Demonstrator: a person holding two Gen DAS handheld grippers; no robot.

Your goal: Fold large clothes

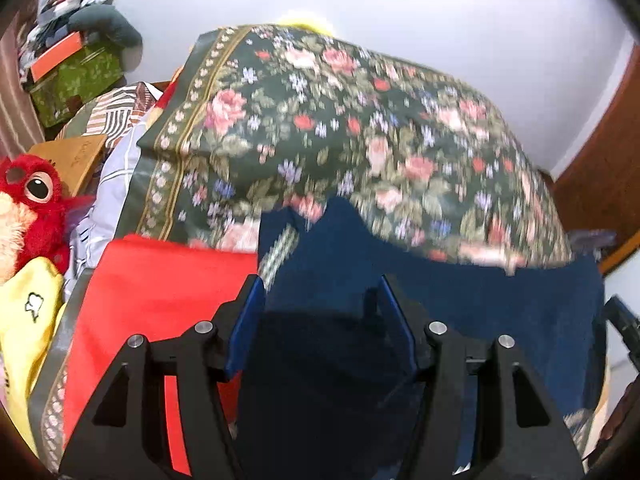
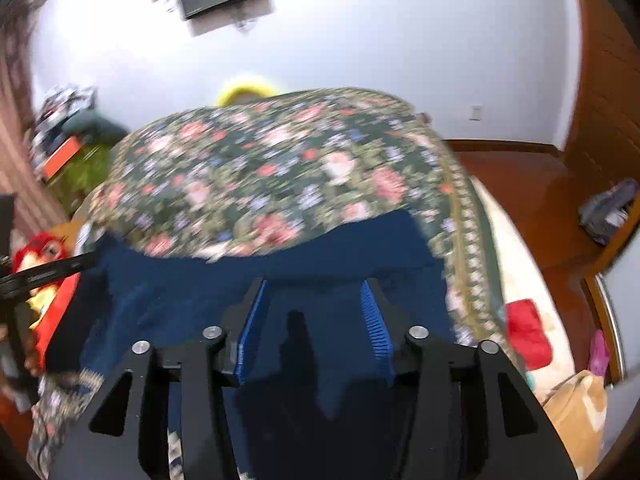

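Observation:
A dark blue garment [image 1: 460, 300] lies spread on a bed with a green floral bedspread [image 1: 340, 120]. My left gripper [image 1: 320, 284] is open just above the garment's left part, and only flat blue cloth shows between its blue pads [image 1: 248, 320]. In the right wrist view the same blue garment [image 2: 180, 300] fills the foreground on the floral bedspread [image 2: 260, 168]. My right gripper [image 2: 314, 284] hovers over it, open, with its ribbed blue pads [image 2: 374, 328] apart and gripping nothing. Both views are blurred.
A red cloth [image 1: 160, 280] lies left of the blue garment. Beside it are a red plush toy [image 1: 32, 200] and a yellow cloth [image 1: 28, 312]. Boxes [image 1: 72, 76] are piled at far left. Wooden floor [image 2: 540, 184] and a small red cloth [image 2: 528, 336] lie to the right.

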